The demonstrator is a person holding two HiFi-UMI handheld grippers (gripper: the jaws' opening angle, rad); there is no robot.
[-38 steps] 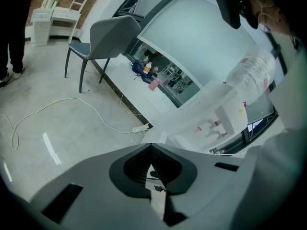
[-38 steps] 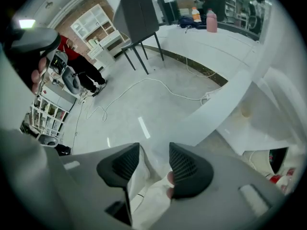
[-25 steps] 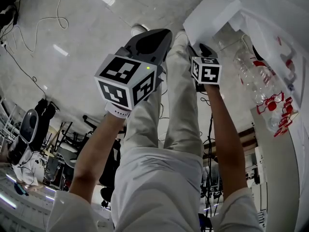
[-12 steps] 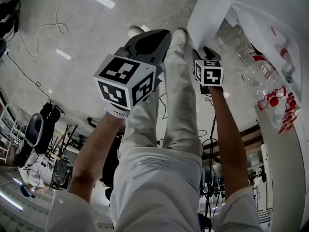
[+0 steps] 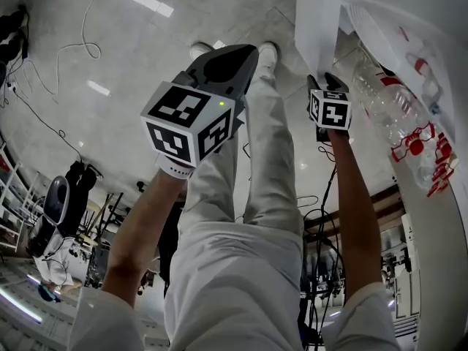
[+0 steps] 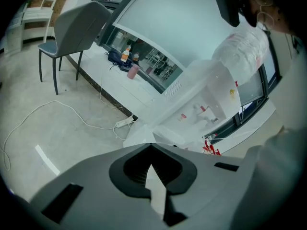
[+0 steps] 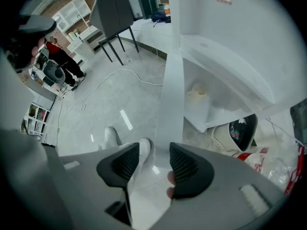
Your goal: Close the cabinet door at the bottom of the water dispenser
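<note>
The right tongs (image 7: 156, 150) had slid closer to the open white cabinet door (image 7: 171, 75), whose upright edge stood just ahead, in line with their parted jaws. The left tongs (image 6: 151, 152) hung clenched, empty, farther away.

Glossy grey floor (image 6: 72, 143) under white cable (image 6: 50, 102), power strip (image 6: 124, 121), chair (image 6: 81, 25).

some kind of lab or office workspace, grey chair (image 6: 79, 20) and loose cables (image 6: 72, 110) on shiny floor (image 6: 29, 90) near the water dispenser (image 6: 201, 87), white shelves (image 7: 72, 11) further off
</note>
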